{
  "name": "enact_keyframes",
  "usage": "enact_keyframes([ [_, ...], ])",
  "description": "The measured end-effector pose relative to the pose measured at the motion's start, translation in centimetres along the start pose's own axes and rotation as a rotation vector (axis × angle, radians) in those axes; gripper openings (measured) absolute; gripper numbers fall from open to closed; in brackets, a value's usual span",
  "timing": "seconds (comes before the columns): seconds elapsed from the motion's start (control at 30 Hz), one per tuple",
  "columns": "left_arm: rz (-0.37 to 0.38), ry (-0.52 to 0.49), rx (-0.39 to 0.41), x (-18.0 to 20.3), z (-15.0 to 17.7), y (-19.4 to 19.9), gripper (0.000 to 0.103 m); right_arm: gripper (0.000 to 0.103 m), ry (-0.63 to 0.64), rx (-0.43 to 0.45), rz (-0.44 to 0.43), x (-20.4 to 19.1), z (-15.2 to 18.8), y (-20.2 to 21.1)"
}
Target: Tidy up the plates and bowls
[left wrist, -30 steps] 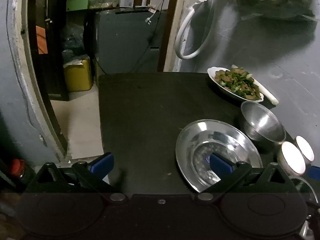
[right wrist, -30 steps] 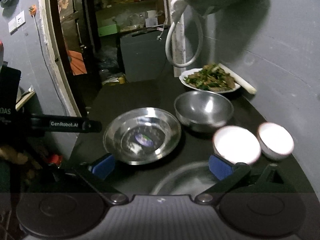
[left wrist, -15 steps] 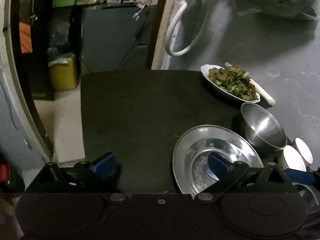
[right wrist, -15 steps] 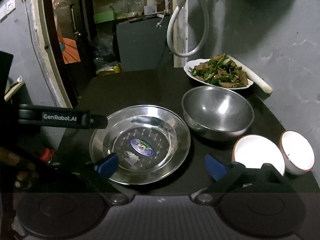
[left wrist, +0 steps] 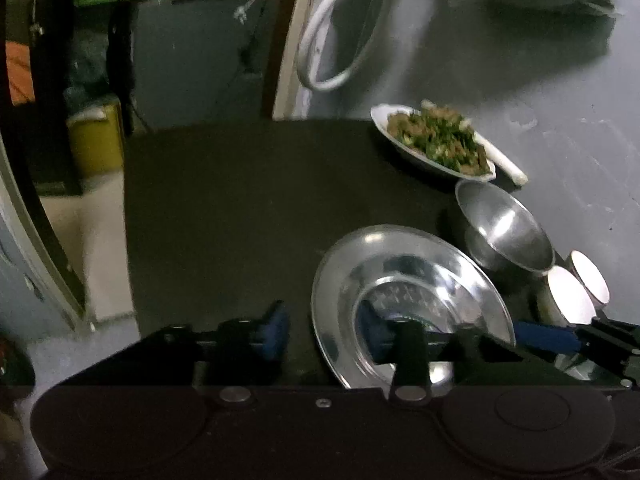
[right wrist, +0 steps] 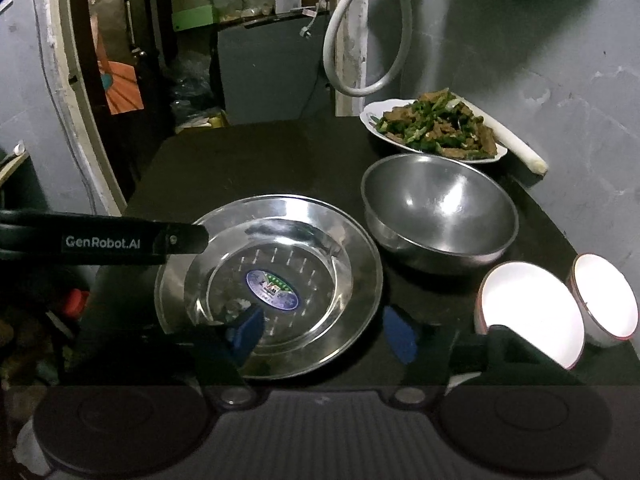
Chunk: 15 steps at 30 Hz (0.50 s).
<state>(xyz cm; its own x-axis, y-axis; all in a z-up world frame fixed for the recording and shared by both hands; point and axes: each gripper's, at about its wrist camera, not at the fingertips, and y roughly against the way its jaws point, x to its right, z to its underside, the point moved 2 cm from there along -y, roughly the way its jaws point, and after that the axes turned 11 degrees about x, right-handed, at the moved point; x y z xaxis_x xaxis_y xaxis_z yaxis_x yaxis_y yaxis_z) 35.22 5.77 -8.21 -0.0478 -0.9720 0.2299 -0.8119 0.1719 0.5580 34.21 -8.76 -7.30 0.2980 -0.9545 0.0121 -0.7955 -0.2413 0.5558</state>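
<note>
Fingers of your left gripper stand partly open with nothing held, straddling the left rim of the steel plate; those of your right gripper do the same across its near right rim, likewise without a hold, a stance that looks chosen to pinch the thin lip from both sides. Outward on the dark surface, the plate lies flat between both grippers, the steel bowl just beside it, two white bowls near the right gripper, and the food dish against the wall.
</note>
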Motion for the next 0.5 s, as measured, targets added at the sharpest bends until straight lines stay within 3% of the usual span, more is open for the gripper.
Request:
enact_keyframes([
  [0.17, 0.011, 0.021, -0.023, -0.3, 0.6, 0.0, 0.019, 0.059, 0.000, -0.031, 0.022, -0.1, 0.2, -0.5],
  [0.3, 0.013, 0.031, -0.018, -0.4, 0.9, 0.5, 0.017, 0.044, -0.009, -0.037, 0.029, 0.0, 0.5, -0.6],
  [0.5, 0.011, 0.035, -0.020, -0.2, 1.3, 1.7, 0.017, 0.038, -0.036, -0.038, 0.041, 0.3, 0.6, -0.2],
])
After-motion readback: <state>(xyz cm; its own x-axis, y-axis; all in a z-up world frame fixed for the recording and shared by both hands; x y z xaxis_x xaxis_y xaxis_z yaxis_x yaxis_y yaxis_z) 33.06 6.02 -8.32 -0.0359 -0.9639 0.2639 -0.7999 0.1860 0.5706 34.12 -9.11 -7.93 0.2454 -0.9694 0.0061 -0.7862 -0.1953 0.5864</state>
